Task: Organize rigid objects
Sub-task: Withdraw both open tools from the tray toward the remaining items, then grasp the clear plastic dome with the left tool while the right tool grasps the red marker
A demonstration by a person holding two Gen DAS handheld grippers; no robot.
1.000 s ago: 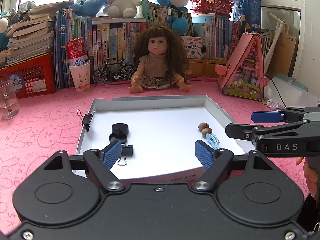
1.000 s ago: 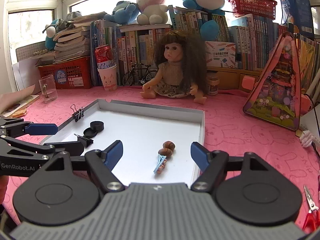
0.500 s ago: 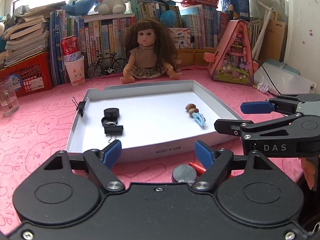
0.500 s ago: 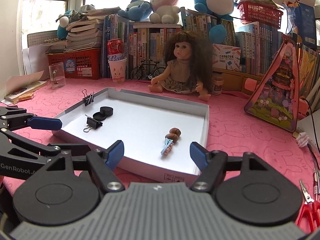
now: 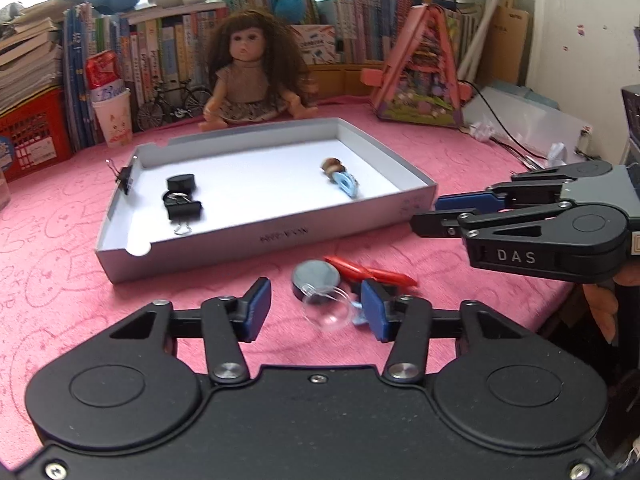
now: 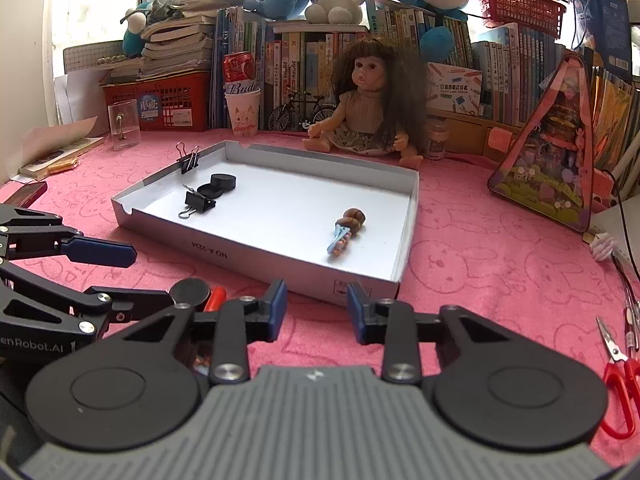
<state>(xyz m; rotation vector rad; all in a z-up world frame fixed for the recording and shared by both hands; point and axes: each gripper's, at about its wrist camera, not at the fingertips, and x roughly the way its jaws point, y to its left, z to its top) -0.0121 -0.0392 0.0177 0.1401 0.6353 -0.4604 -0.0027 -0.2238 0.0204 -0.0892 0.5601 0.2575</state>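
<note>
Both grippers have drawn back from the tray (image 5: pixel 264 236), jaws closing on nothing, with the left gripper (image 5: pixel 316 310) nearer the round grey disc (image 5: pixel 316 276) lying just ahead of its 2 pads.

Daylight pours in from the window (image 6: pixel 100 4) at my 11 o'clock, blown out white. Left view looks softly smeared; right view is sharper. Both bend hard and darken at the corners.
</note>
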